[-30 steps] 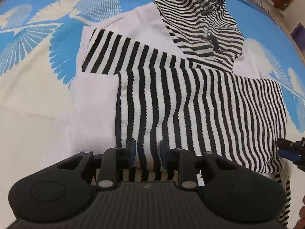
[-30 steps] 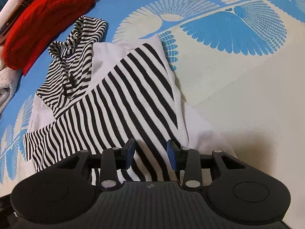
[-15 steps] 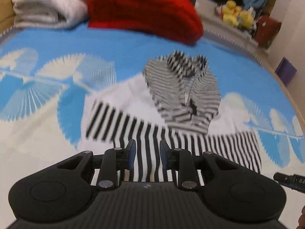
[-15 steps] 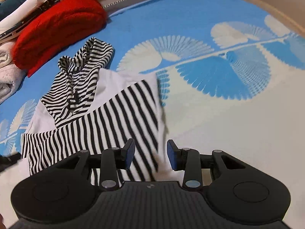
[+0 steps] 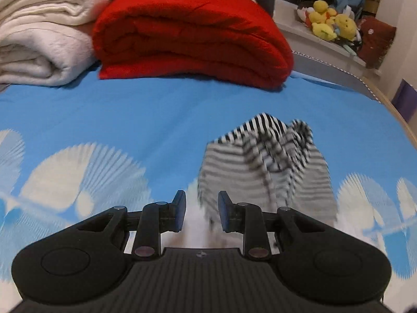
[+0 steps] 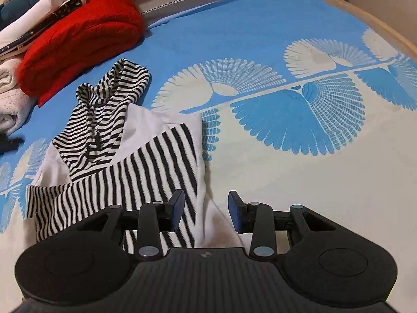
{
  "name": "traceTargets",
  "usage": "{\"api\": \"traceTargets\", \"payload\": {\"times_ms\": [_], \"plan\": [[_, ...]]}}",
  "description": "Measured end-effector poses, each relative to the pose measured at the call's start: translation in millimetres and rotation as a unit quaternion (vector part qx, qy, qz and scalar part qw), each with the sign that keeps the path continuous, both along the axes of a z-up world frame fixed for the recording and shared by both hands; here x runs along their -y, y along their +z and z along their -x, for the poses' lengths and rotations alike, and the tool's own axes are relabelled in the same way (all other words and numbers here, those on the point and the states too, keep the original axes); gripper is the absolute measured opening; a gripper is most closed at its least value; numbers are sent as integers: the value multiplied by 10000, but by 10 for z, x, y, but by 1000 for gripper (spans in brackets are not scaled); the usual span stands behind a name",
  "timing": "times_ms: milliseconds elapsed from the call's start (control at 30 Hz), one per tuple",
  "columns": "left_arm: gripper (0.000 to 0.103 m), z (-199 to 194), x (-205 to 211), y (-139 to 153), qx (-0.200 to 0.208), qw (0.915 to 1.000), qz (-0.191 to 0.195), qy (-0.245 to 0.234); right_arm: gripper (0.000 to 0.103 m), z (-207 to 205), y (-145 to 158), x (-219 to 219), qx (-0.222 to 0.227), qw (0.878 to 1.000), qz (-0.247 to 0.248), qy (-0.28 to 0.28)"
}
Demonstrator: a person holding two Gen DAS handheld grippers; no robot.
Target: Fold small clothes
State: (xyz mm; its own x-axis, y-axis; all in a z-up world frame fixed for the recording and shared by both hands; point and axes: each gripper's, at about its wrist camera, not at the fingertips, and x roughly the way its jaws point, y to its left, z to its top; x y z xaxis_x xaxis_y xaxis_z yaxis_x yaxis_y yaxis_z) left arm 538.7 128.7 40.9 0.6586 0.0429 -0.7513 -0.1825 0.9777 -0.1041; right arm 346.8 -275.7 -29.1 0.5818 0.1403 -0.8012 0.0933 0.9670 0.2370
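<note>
Blurred striped garment [image 5: 265, 172] on blue bedspread [image 5: 156, 114], beyond empty parted left gripper [image 5: 202, 208].

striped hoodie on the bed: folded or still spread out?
Partly folded. The striped hoodie has both striped sleeves crossed over its white body, hood lying flat above; the lower part is hidden behind the right tool.

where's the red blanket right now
The folded red blanket lies at the far end of the bed, top centre in the left wrist view, right beside the cream blanket and beyond the striped top.
</note>
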Motion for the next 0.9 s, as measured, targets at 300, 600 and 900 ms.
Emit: {"api": "traceTargets", "payload": {"times_ms": [300,600,900], "plan": [[30,-1563,-111,-607,-72,9975,658,248,39,-117,-159,-30,-193,9997,116,48],[19,-2156,221,-1066,-545,9974,415,-220,39,-145,-237,-19,-285,9994,166,-40],[0,-947,607,-131,790,9816,-183,-1728,39,-92,-23,27,-41,9999,42,-123]]}}
